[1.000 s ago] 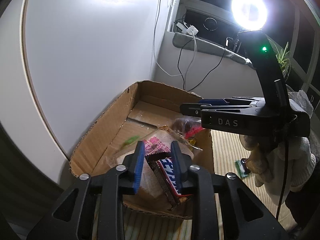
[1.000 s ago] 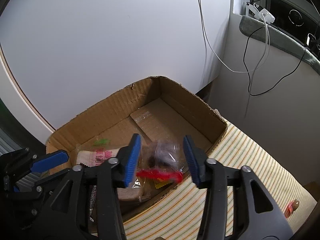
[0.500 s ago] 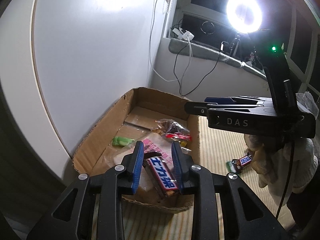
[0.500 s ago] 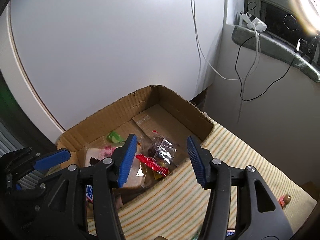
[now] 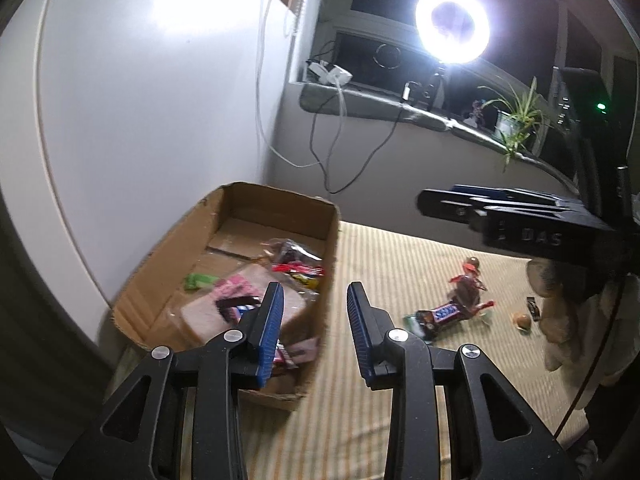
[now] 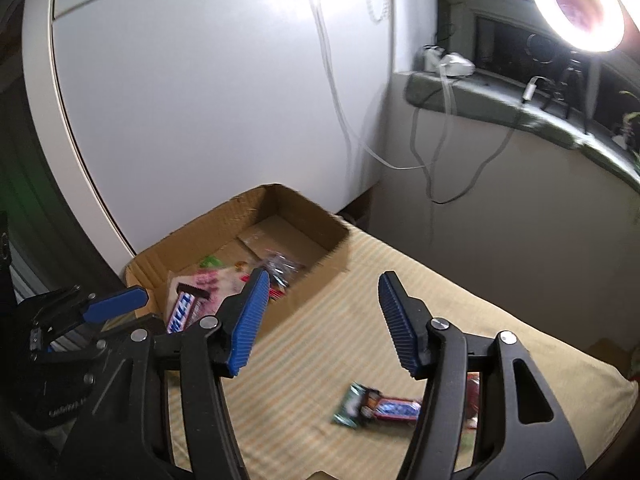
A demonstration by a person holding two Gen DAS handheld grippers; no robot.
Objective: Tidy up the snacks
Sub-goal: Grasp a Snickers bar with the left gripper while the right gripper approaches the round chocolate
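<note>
An open cardboard box (image 5: 168, 252) (image 6: 288, 208) stands on the striped mat against the white wall. Several snacks lie in it, among them a blue-lettered chocolate bar (image 6: 185, 308) on a pink-printed bag (image 5: 236, 286), a green sweet (image 5: 200, 280) and a clear bag with a red strip (image 5: 296, 264). My left gripper (image 5: 314, 330) is open and empty above the box's near right wall. My right gripper (image 6: 320, 320) is open and empty above the mat right of the box. A second chocolate bar (image 5: 438, 316) (image 6: 394, 408) lies on the mat beside a dark wrapped snack (image 5: 466, 288).
A small round sweet (image 5: 522, 322) and a small dark wrapper (image 5: 533, 308) lie further right on the mat. A ring light (image 5: 452, 26) shines on the windowsill, with cables hanging down the wall. The right gripper's body (image 5: 520, 220) reaches across the left wrist view.
My left gripper opened and let go of the chocolate bar, which now lies in the box. Both grippers lifted and swung right, toward the snacks on the mat. The right gripper opened wider.
</note>
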